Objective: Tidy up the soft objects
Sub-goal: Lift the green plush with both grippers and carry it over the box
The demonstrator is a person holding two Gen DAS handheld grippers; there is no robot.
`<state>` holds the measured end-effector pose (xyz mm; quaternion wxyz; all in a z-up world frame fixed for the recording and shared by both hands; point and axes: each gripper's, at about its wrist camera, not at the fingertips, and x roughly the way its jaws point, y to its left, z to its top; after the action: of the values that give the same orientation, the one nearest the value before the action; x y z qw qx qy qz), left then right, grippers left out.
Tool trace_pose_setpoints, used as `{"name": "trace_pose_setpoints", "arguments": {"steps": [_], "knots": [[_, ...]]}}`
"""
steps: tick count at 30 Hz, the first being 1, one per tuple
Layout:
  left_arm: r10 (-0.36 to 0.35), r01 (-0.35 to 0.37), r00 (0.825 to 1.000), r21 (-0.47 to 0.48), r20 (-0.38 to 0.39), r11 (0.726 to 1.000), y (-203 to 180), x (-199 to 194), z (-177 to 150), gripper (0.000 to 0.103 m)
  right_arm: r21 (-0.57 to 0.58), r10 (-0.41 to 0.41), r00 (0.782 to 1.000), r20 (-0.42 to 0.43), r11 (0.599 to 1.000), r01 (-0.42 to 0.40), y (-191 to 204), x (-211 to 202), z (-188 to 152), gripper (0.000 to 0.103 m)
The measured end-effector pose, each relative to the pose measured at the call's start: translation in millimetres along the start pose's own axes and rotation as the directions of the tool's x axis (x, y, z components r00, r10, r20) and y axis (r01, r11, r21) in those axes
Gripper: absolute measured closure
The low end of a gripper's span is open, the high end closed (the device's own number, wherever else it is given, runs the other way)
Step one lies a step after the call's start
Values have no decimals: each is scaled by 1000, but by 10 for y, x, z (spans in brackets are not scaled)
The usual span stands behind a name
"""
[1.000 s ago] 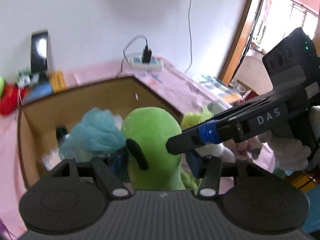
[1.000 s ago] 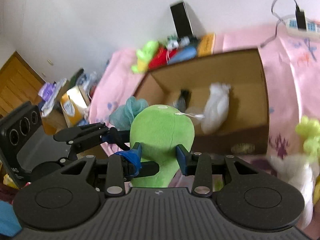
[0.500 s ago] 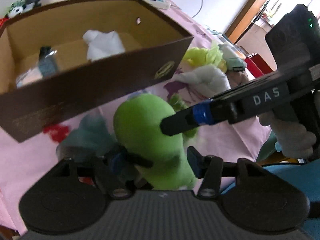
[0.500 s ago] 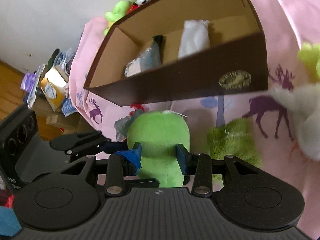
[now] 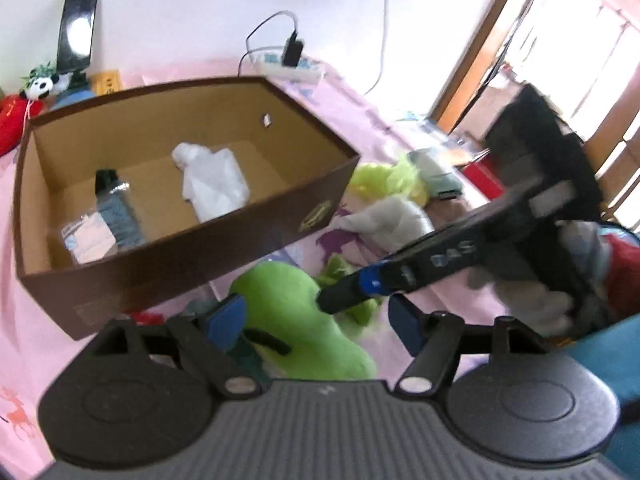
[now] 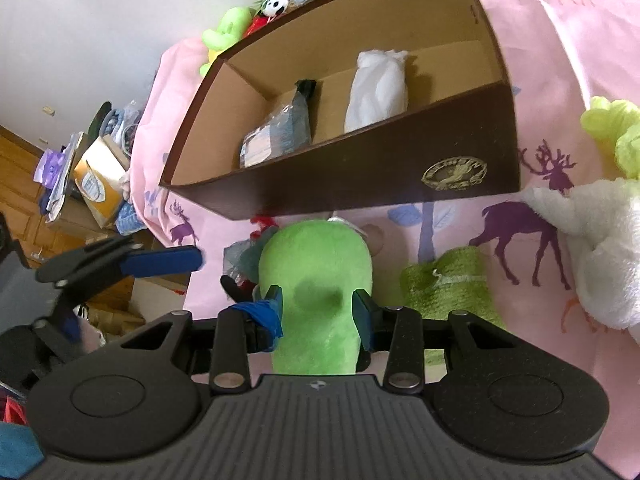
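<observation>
A green plush (image 6: pixel 316 264) lies on the pink sheet just in front of the brown cardboard box (image 6: pixel 360 176). My right gripper (image 6: pixel 318 310) is shut on the plush, its blue pads pressing both sides. In the left wrist view, the plush (image 5: pixel 288 312) sits between the opening jaws of my left gripper (image 5: pixel 314 322), and the right-hand pad stands clear of it. One right finger (image 5: pixel 344 296) pokes into the plush from the right. A teal mesh puff (image 6: pixel 240 256) is tucked beside the plush. The box (image 5: pixel 312 200) holds a white soft bundle (image 5: pixel 212 184) and a bagged dark item (image 5: pixel 112 216).
A green knit cloth (image 6: pixel 444 280), a white plush (image 6: pixel 600 240) and a yellow-green plush (image 6: pixel 612 128) lie on the sheet to the right. A power strip (image 5: pixel 288 66) and a phone on a stand (image 5: pixel 78 28) are behind the box. Cluttered furniture (image 6: pixel 92 184) stands off the bed's left edge.
The green plush came down from in front of the box opening to the sheet before the box. My left jaws have spread wider around it. The right grip has not changed.
</observation>
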<state>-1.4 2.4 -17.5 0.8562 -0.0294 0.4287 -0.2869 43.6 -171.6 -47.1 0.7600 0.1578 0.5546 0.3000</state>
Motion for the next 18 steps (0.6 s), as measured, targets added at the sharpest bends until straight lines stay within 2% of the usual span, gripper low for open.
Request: {"name": "trace_pose_setpoints", "arguments": {"steps": [2,5,9,12,16,18], "knots": [[36,-35,999,4,-35,999,3,184,33,32,10,-6,1000,2,1000,6,-29,-5,16,80],[17,-17,997,-1,-78,1000,32,387,38,32,30,-8,1000,7,1000,8,-87,-6,35,80],[51,-51,991,6,-120,999,66,545,-11,32,68,14,1000,9,998,-15,-142,54,54,80],[29,-31,994,-20,-108,999,78,568,-39,34,92,2,1000,-3,996,-2,-173,159,59,80],[78,-78,992,7,-101,997,26,624,-66,36,157,53,998,-17,986,-50,-260,237,62,80],[73,-74,993,-1,-91,997,13,600,-46,43,155,61,998,-21,986,-57,-275,211,65,80]]}}
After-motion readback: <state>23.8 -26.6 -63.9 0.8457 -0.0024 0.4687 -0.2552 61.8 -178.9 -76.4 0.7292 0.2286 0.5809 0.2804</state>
